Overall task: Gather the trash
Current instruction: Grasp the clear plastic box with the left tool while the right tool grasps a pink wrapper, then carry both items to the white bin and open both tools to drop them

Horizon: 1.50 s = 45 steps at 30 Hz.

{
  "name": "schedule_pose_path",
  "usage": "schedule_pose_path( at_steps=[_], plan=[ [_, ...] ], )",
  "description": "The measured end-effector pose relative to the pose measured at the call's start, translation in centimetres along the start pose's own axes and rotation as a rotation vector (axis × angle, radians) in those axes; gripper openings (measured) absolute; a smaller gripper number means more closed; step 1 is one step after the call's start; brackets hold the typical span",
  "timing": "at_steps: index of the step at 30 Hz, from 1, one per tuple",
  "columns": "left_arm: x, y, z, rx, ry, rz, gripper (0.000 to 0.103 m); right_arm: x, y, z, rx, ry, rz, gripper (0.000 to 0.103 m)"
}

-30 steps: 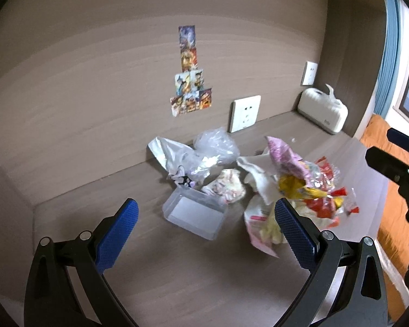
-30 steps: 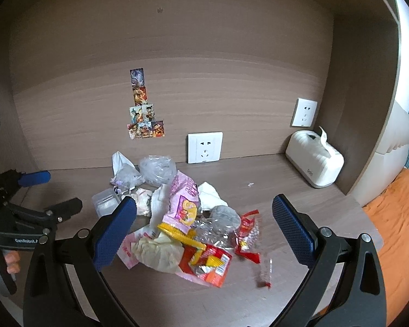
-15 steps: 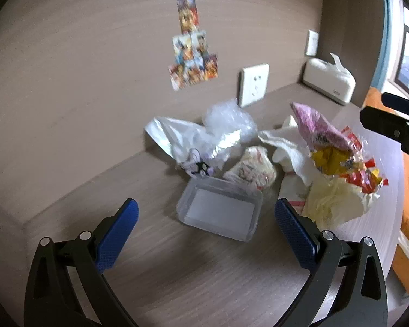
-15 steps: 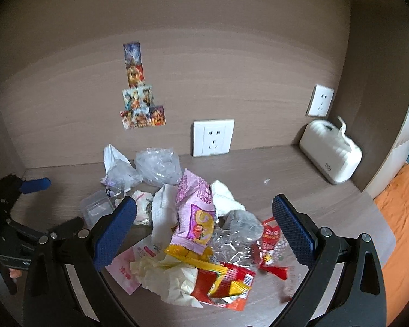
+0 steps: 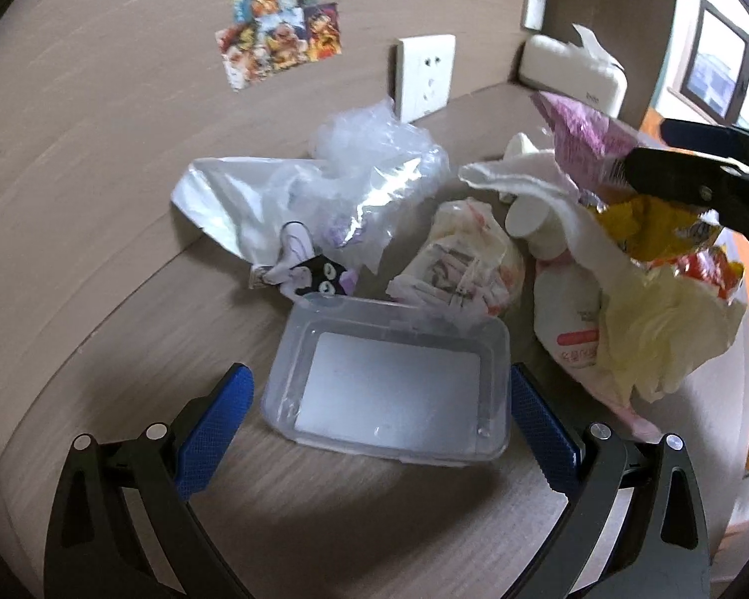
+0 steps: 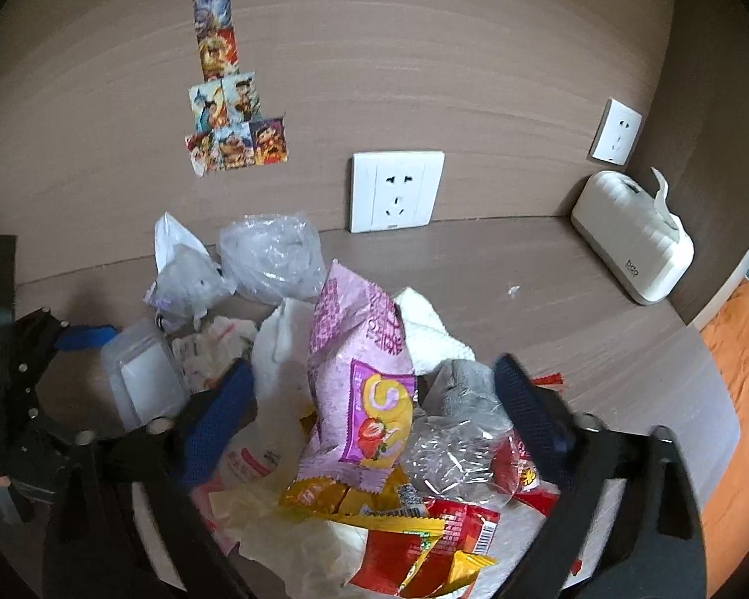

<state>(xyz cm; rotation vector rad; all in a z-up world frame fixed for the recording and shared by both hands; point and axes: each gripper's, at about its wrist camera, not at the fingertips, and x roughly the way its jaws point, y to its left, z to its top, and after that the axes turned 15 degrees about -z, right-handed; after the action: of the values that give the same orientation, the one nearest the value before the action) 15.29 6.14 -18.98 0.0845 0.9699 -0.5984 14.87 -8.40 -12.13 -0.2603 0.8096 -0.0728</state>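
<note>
Both claws have dropped closer: left claw (image 5: 377, 424) wide around stiff light tub (image 5: 389, 379); right claw (image 6: 374, 424) narrowing, has just been closing around soft wrappers (image 6: 359, 399) at 12 o'clock.

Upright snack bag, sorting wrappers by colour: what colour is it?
Pink snack bag with a yellow strawberry panel; clearest in the right wrist view.

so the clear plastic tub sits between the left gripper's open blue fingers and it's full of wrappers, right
Not quite. The clear plastic tub does sit between the open blue fingers of the left gripper, but it is empty: the left wrist view shows its bare bottom. The wrappers lie on the shelf behind and beside it.
</note>
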Motion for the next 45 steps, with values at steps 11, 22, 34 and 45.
schedule_pose_path(
  at_steps=[11,22,34,45],
  plan=[
    [-1.8,-0.9,-0.2,0.035,-0.048,-0.002,0.086,-1.9,-1.5,-0.3,0.081,-0.002,0.059,0.016],
    [-8.6,-7.8,1.6,0.134,-0.171,-0.021,0.086,-11.1,-8.3,-1.6,0.238,-0.143,0.054,0.016],
    [-4.3,-21.8,2.5,0.325,-0.121,-0.373,0.086,-13.1,-17.6,-12.2,0.461,0.006,-0.146,0.016],
    [4.7,-37.7,-0.4,0.437,0.026,-0.477,0.086,-11.9,-27.4,-23.7,0.536,0.131,-0.146,0.016]
  ],
)
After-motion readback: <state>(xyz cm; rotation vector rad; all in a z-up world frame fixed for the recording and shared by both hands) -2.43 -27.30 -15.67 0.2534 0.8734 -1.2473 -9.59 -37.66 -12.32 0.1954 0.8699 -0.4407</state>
